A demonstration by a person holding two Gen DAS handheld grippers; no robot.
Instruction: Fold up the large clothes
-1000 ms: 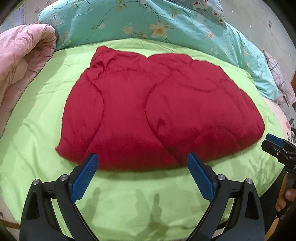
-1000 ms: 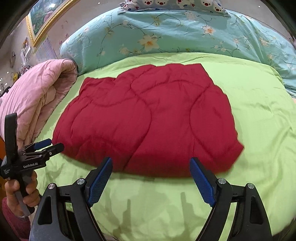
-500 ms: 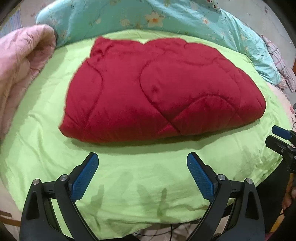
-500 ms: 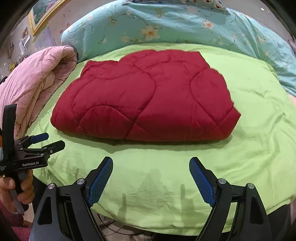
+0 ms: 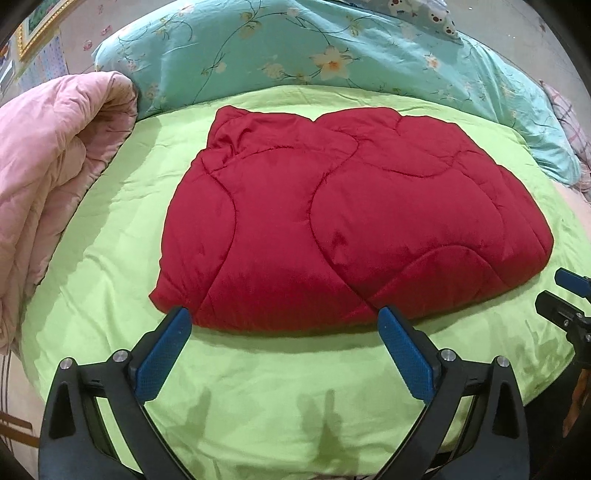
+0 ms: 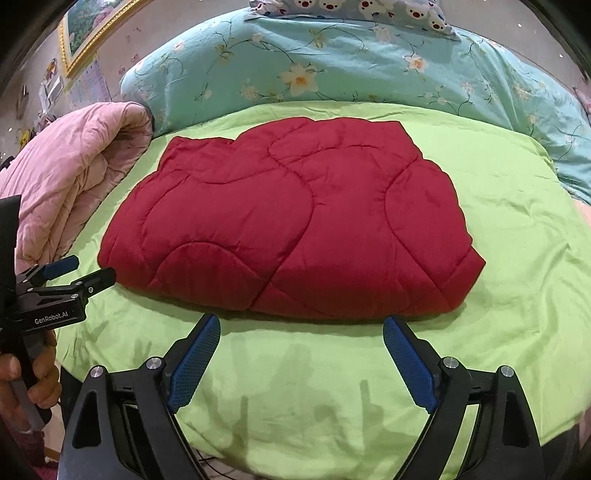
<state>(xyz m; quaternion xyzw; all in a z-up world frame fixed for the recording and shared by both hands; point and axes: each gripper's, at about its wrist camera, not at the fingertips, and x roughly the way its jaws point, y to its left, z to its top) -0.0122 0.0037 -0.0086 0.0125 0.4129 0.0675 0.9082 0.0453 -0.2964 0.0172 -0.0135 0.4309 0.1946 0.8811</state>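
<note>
Your bed sheet (image 5: 110, 258), lime green, fills both views as a rounded field from 7 to 5 o'clock. A teal floral quilt (image 5: 295, 48) banks along its far edge from 10 to 2 o'clock, and a printed pillow (image 6: 369, 11) peeks above that quilt at 12 o'clock in the right wrist view. A pink quilt (image 5: 48, 155) lies rolled at 9 o'clock, its lip resting on the sheet's left edge.

The red quilt (image 5: 351, 221) (image 6: 288, 229) is the task's thing. It lies folded in a thick, roughly rectangular pad at the centre of the sheet, apart from both other quilts. Curved stitch lines cross its top. In the left wrist view its near edge runs from 8 to 4 o'clock; its far left corner at 11 o'clock is rumpled.

Your left gripper (image 5: 284, 321) points at that near edge with jaws spread wide and nothing between them; the tip of its left finger (image 5: 173, 332) overlaps the quilt's near left corner in the view, though contact cannot be judged. In the right wrist view this gripper (image 6: 74, 273) appears at 9 o'clock beside the quilt's left end, with your hand (image 6: 37, 384) on its grip.

Your right gripper (image 6: 301, 325) hangs just short of the near edge, jaws likewise wide and empty. In the left wrist view it (image 5: 565, 295) shows at 3 o'clock, just beside the quilt's right end.

A gold-framed picture (image 6: 85, 33) hangs on the wall at 10 o'clock.
</note>
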